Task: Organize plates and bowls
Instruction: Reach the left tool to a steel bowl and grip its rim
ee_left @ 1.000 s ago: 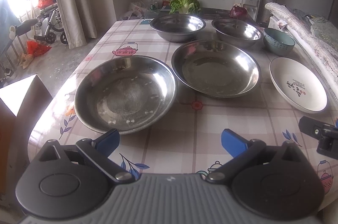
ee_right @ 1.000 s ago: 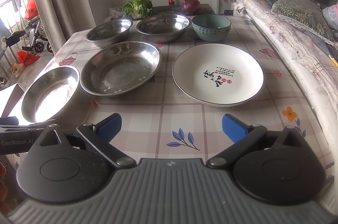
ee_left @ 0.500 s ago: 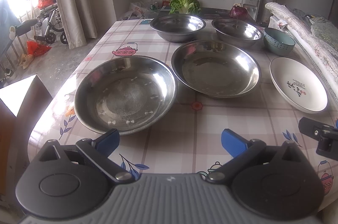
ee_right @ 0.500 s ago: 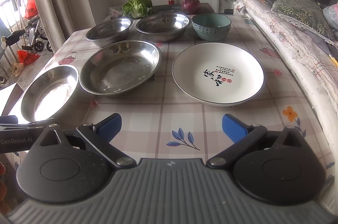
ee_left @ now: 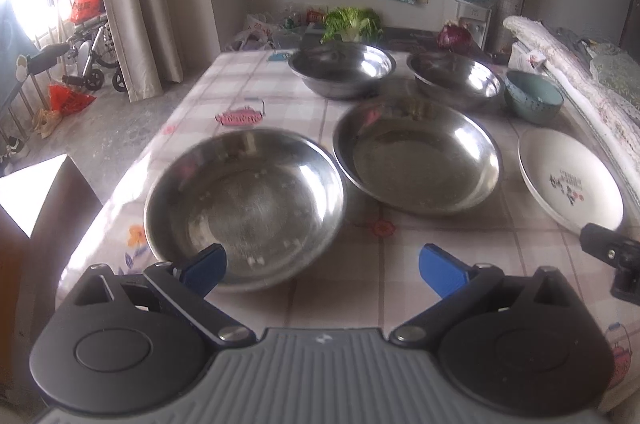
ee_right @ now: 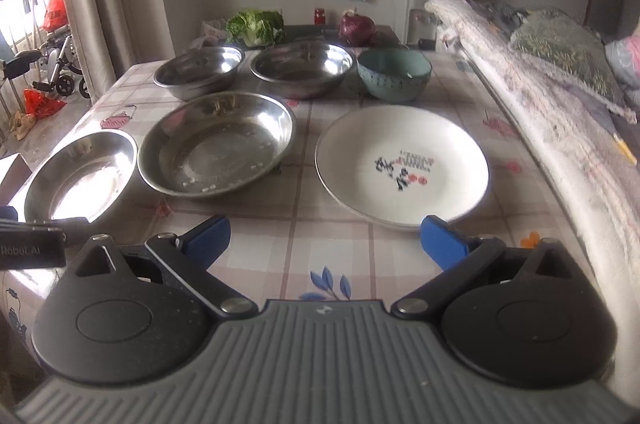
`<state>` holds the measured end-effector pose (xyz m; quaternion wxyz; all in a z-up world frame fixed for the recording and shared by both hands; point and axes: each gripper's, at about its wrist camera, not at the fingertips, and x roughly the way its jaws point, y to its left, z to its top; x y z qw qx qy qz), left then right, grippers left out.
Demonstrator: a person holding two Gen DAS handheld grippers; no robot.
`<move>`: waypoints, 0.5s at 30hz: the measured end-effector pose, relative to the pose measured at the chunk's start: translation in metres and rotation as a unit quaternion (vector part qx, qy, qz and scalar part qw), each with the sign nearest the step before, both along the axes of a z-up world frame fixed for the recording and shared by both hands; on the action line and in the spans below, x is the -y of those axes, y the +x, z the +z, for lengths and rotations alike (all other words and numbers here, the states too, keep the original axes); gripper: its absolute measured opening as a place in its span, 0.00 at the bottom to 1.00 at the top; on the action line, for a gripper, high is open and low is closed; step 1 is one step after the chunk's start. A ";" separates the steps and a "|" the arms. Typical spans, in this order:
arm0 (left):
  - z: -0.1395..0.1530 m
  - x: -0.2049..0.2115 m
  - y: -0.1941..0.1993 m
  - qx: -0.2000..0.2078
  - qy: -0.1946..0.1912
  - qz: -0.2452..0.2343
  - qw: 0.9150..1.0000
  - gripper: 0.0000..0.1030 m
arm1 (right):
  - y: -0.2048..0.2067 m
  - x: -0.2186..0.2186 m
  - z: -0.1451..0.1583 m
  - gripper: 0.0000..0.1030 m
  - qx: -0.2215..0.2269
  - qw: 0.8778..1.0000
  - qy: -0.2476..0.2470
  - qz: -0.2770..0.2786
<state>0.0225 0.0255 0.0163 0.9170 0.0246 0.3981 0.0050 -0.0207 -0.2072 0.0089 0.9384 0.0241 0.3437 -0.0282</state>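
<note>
both grippers hang low over the near edge of the table, fingers spread wide and holding nothing. the left gripper faces the nearest steel plate, its left fingertip already over that plate's near rim; the right gripper faces the white plate, its right fingertip just at the near rim.

judging by this, the step in hand is the first pick-up, and nothing looks stacked yet. to do it well, each gripper should probably come in low and level, slide one finger under the lip and one over it, and close on the rim itself, not the sloped wall, since polished steel and glazed ceramic will likely slip. the white plate seems best lifted gently and kept flat.

count, near to far: two wide shallow steel plates, the nearest one and a second steel plate beside it, the two almost touching; one white plate with printed characters, apart on the right. behind them in a row: two deeper steel bowls, the left bowl and the middle bowl, then one teal ceramic bowl. past the table's far end sit a leafy cabbage and a red onion.
</note>
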 end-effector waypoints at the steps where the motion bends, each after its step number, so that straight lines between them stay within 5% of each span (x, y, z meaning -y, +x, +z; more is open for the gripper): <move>1: 0.003 -0.003 0.004 0.007 0.001 0.000 1.000 1.00 | 0.005 0.000 0.004 0.99 0.005 1.000 0.004 0.004; 15: 0.028 -0.044 0.114 0.028 -0.014 -0.016 0.999 1.00 | 0.101 -0.008 0.031 0.99 0.061 0.990 0.105 0.068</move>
